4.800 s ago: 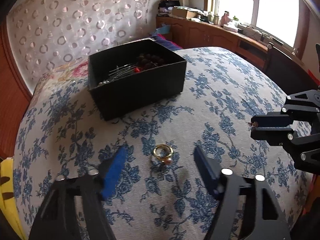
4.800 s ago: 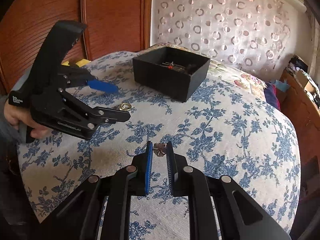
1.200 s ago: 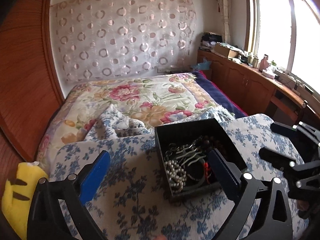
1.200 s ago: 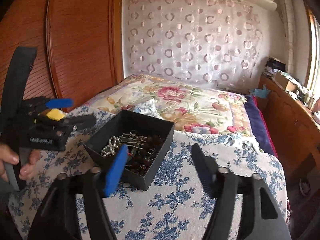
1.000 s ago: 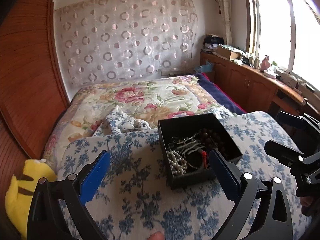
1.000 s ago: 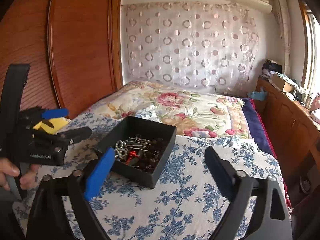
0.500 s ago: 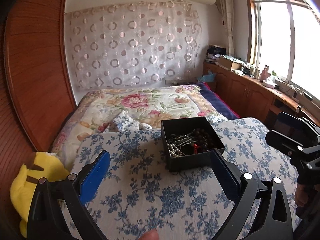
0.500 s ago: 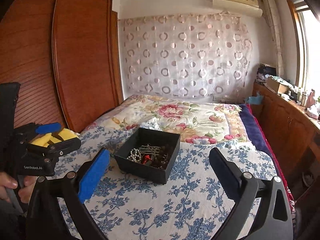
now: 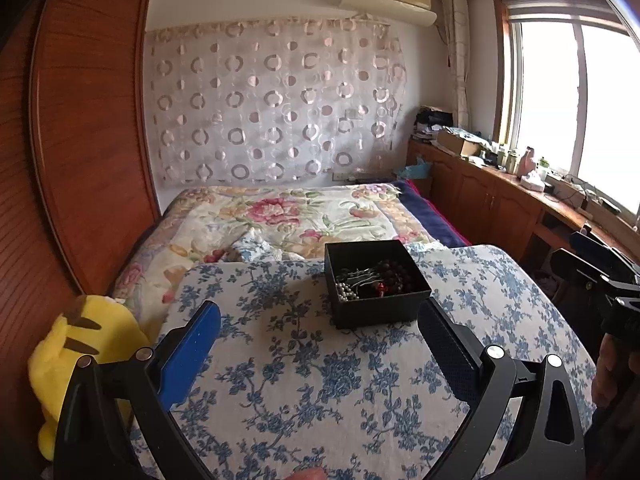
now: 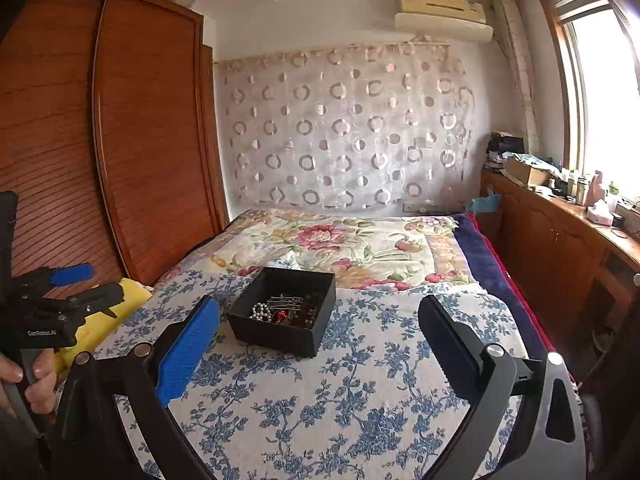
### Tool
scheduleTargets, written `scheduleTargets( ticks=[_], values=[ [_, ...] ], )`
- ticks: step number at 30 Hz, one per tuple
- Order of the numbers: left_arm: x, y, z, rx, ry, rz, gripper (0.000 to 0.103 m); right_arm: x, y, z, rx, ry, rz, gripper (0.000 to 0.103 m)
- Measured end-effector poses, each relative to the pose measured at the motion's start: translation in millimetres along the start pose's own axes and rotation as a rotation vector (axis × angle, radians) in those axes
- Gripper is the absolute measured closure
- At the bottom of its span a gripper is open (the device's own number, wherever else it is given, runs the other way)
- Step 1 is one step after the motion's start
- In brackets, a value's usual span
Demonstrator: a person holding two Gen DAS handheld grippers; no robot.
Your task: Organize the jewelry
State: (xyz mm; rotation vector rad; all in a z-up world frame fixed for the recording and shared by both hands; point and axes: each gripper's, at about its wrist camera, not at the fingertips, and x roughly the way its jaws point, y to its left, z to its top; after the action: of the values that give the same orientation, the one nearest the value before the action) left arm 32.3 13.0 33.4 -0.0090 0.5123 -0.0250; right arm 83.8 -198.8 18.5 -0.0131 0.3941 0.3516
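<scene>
Blue-flowered cloth [image 9: 320, 380] covers the raised flat surface at the foot of the bed [image 9: 288, 216], largest thing in both views. Cloth bare around the box, wide free room in front and on both sides; its far edge drops to the floral bedspread, right edge falls toward the wooden cabinets [image 9: 496, 204]. Wardrobe [image 10: 132, 160] closes the left side. Yellow plush toy [image 9: 76, 356] sits off the cloth's left edge.

Black box [image 9: 376, 284] stands on the cloth near the far edge, open top, holding the jewelry [image 9: 370, 280]: pearl string, dark beads, silver pins, a red bit, all tangled.

Left gripper [image 9: 320, 348] held above the cloth, jaws spread wide, nothing between them; box sits ahead, closer to its right finger. Right gripper [image 10: 318, 348] same, jaws wide apart, empty; box [image 10: 284, 320] ahead, just past its left blue pad [image 10: 184, 352], no contact. A hand [image 10: 28, 384] holds the left tool's handle at the right view's left edge.
</scene>
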Motion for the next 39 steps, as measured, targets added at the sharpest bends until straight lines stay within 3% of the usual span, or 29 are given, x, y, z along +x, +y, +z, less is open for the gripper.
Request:
scheduleTargets(
  ticks=[39],
  values=[
    [-4, -2, -5, -0.01, -0.004, 0.031, 0.008, 9, 3, -15, 0.013, 0.026, 0.02, 0.003]
  ],
)
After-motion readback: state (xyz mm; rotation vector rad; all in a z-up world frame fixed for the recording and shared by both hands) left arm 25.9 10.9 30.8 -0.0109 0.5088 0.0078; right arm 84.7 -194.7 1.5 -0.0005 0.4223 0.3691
